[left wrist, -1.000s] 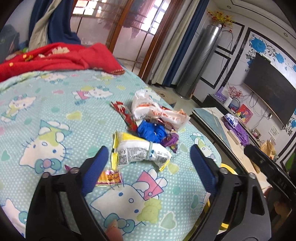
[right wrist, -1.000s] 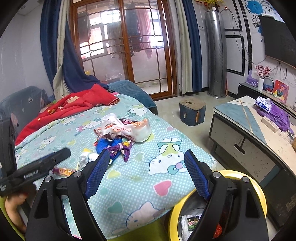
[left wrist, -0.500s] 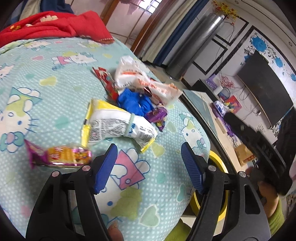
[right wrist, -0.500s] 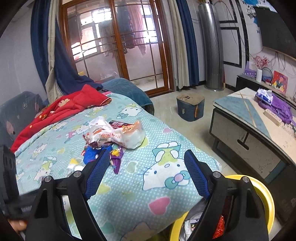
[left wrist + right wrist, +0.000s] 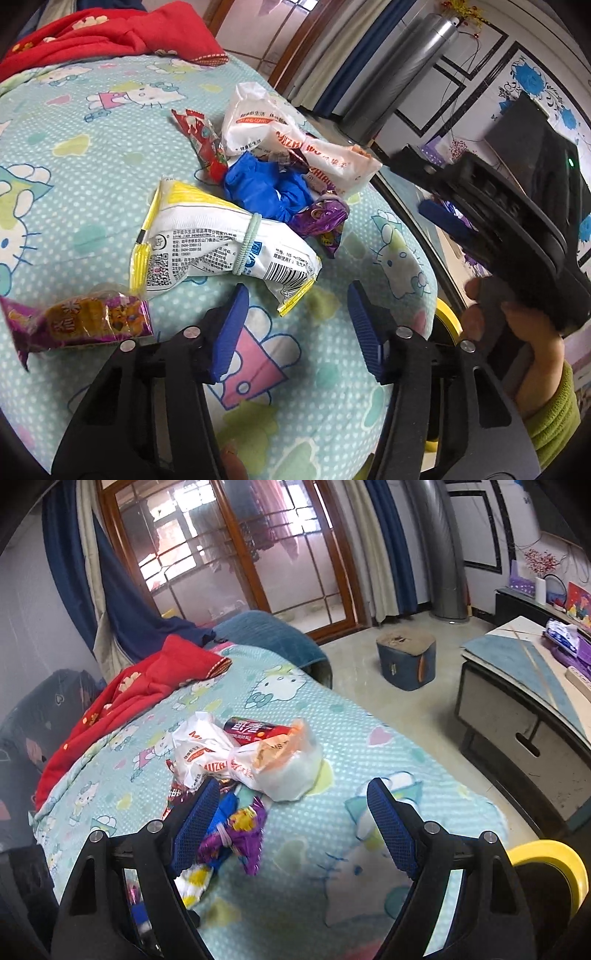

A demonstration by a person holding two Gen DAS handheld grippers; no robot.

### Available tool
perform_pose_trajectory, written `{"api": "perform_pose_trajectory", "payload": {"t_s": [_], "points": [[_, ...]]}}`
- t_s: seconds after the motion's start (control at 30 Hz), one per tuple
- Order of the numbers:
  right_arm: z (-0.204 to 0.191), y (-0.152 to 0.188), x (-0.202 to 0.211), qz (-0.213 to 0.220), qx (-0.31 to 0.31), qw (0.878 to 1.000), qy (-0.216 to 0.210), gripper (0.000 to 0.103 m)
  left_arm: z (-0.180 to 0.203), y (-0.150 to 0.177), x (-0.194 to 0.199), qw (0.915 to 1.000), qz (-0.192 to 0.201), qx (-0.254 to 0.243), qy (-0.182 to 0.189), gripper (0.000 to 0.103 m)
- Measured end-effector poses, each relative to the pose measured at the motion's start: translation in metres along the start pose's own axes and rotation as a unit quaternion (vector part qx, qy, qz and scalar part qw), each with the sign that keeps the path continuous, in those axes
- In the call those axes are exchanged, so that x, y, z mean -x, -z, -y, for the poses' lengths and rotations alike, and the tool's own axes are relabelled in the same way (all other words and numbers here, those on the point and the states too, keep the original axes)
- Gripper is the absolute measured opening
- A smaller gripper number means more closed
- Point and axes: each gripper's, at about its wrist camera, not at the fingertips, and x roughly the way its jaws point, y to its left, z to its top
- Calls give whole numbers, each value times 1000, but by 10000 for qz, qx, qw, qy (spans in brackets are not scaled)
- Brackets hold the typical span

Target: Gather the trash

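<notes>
Trash lies on a Hello Kitty bedsheet point(image 5: 55, 155). A white and yellow snack bag point(image 5: 207, 247) with a hair band around it lies just ahead of my open, empty left gripper point(image 5: 295, 325). Beyond it are a blue glove point(image 5: 266, 188), a purple wrapper point(image 5: 325, 218), a red wrapper point(image 5: 203, 144) and a white plastic bag point(image 5: 280, 136). A purple-orange candy wrapper point(image 5: 81, 321) lies at the left. My right gripper point(image 5: 291, 827) is open and empty over the purple wrapper point(image 5: 236, 834), near the white bag point(image 5: 251, 757).
A yellow-rimmed bin point(image 5: 554, 856) stands off the bed's right edge, also in the left wrist view point(image 5: 447, 321). A red blanket point(image 5: 140, 686) lies at the far end. A blue stool point(image 5: 406, 661) and a low cabinet point(image 5: 524, 709) stand on the floor.
Both grippers moved forward toward the trash pile. The left gripper has dropped close to the white and yellow bag. The right gripper has come over the bed, leaving the bin at its right edge.
</notes>
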Motion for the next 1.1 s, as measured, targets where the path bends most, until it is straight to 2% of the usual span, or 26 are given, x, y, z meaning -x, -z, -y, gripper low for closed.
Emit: {"api": "perform_pose_trajectory", "payload": {"t_s": [0.23,0.33,0.37,0.5,0.67,0.87,1.1], "points": [[-5,-8,-29,-216,-163,9996,-49,66,-6,-3,-3,9999,-30,127,4,30],[-3,-6,-39,-367,-248,9990,-92,49,-8,-2,-3,9999,-43,114,25,24],[-2,-4,-41,-433,-271,9986,-106,37,-8,-1,-2,9999,-49,98,41,21],[-1,4,-34,-374,-296,9988,-101,29,-6,4,0,9999,-88,19,111,9],[0,11,-13,-49,-262,9996,14,25,-3,7,3,9999,-43,-83,118,7],[6,16,21,446,-407,9981,97,25,3,7,21,9991,258,-295,161,5],[13,27,53,769,-458,9958,193,25,11,5,44,9959,682,-556,199,2]]}}
